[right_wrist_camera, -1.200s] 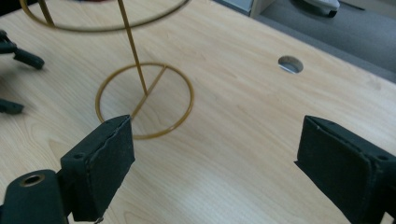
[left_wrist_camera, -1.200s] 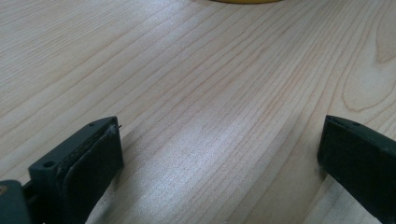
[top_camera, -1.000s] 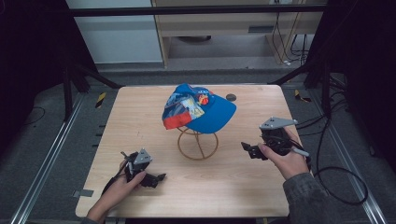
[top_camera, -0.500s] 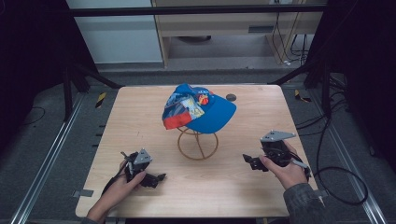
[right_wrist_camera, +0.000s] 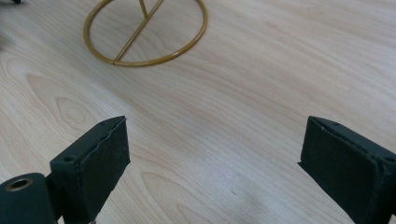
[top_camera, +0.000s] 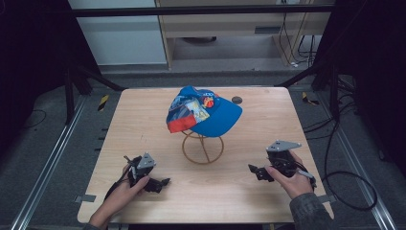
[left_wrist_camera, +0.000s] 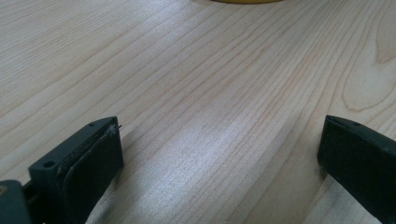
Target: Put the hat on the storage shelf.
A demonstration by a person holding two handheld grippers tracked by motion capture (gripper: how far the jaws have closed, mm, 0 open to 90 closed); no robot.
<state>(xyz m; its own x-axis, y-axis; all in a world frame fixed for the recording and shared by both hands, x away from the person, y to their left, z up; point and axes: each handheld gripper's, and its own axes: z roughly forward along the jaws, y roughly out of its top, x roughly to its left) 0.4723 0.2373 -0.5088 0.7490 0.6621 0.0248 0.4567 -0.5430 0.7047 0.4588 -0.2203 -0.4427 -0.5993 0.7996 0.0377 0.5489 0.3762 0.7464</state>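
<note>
A blue cap point(top_camera: 206, 111) with a red-edged printed panel rests on a gold wire stand point(top_camera: 203, 147) at the middle of the wooden table point(top_camera: 143, 115). The stand's ring base point(right_wrist_camera: 145, 31) lies ahead of my right gripper point(right_wrist_camera: 215, 154), whose jaws stand wide apart over bare wood. That right gripper point(top_camera: 254, 170) sits low at the table's front right, held by a hand. At the front left my left gripper point(top_camera: 162, 182) rests near the tabletop, and its jaws point(left_wrist_camera: 219, 154) are spread wide with nothing between them.
A small dark round disc point(top_camera: 236, 100) lies on the table behind the cap. Metal rails, cables and a dark floor surround the table. Strips of grey tape point(top_camera: 82, 198) mark the front corners.
My right gripper has come down and toward the front edge, settling close to the tabletop. The left gripper and the cap have stayed put.
</note>
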